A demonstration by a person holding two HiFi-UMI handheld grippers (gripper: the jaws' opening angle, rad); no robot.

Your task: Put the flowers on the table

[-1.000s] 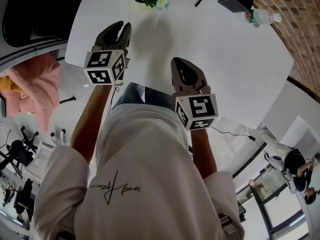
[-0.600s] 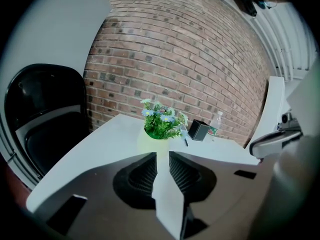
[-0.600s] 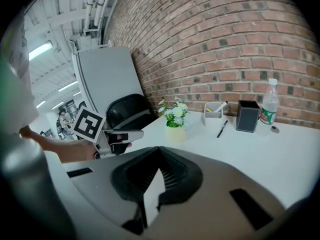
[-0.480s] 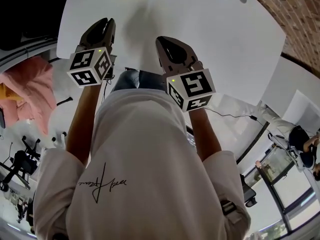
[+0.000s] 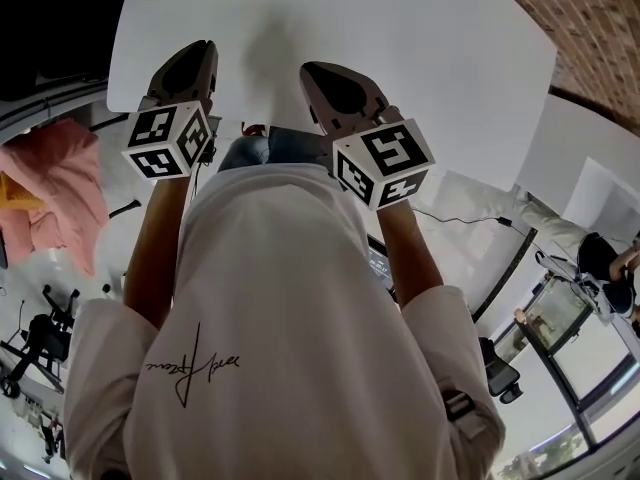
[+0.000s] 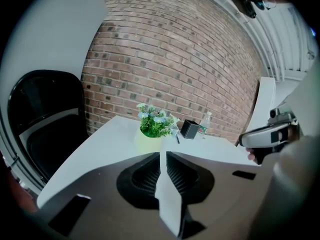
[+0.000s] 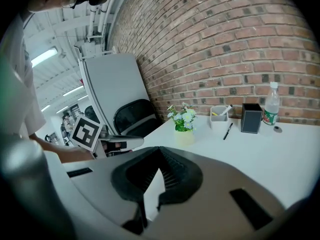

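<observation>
Flowers [image 6: 156, 120] stand upright in a pale pot [image 6: 148, 141] on the white table [image 6: 107, 140], toward its far side by the brick wall [image 6: 170, 59]. Neither gripper touches them. Both are well apart from the pot, held over the table's near edge in front of the person's white shirt [image 5: 270, 298].

Left gripper [image 6: 163, 154]: jaws closing, with only a thin slit between them and bare table showing through it. Nothing between the pads. Flowers sit almost dead ahead, just left of the slit's line and far beyond the tips.

Right gripper [image 7: 159, 150]: jaw tips meet, nothing held. A wedge of white table shows through the hollow behind the tips. Flowers lie ahead and slightly right of the tips, again far off.

Head view: grippers side by side, apart from each other, both pointing toward the far side of the table. Flowers are only a blurred sliver at the top edge, beyond the tips and between the two.

Right of the pot, in the right gripper view: a cup [image 7: 218, 117], a pen [image 7: 227, 130] lying flat, a black box [image 7: 251, 118], then a bottle [image 7: 271, 104]. All are on the table near the wall. A black chair [image 6: 45, 129] stands at the table's left end.
</observation>
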